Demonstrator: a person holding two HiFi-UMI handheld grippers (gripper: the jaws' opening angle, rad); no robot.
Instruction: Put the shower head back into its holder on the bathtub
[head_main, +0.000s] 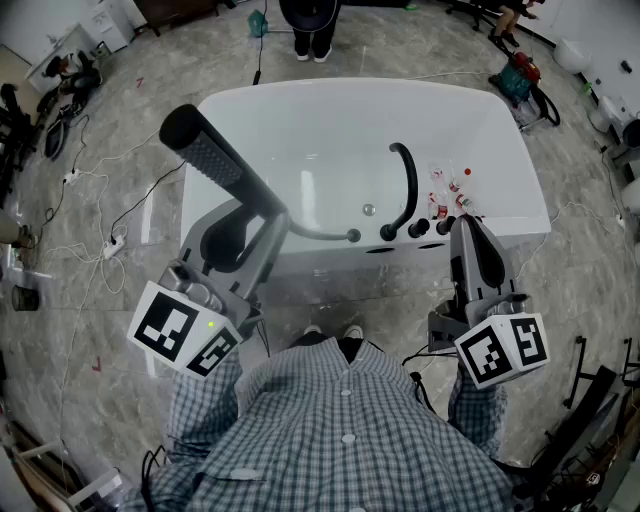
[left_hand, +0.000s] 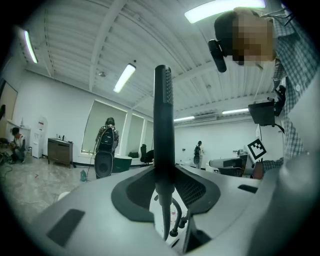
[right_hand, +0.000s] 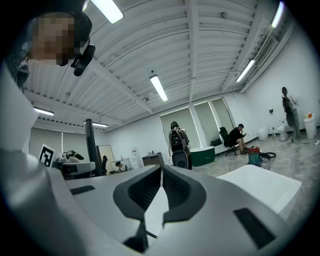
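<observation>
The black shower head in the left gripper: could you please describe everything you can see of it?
The black stick-shaped shower head looks like matte plastic: a long slim wand with a finely textured spray face near its rounded tip. The left gripper is clamped on its lower end, holding it roughly upright, tip up, at the near side of the white bathtub. A grey flexible hose runs from its base to a dark fitting on the tub's rim. It sits in no holder.

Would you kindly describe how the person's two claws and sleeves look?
The left claw and right claw are grey with black textured pads. The right cube is white with black square markers, and so is the left cube, which shows a small green light. The sleeves are blue-and-white checked.
</observation>
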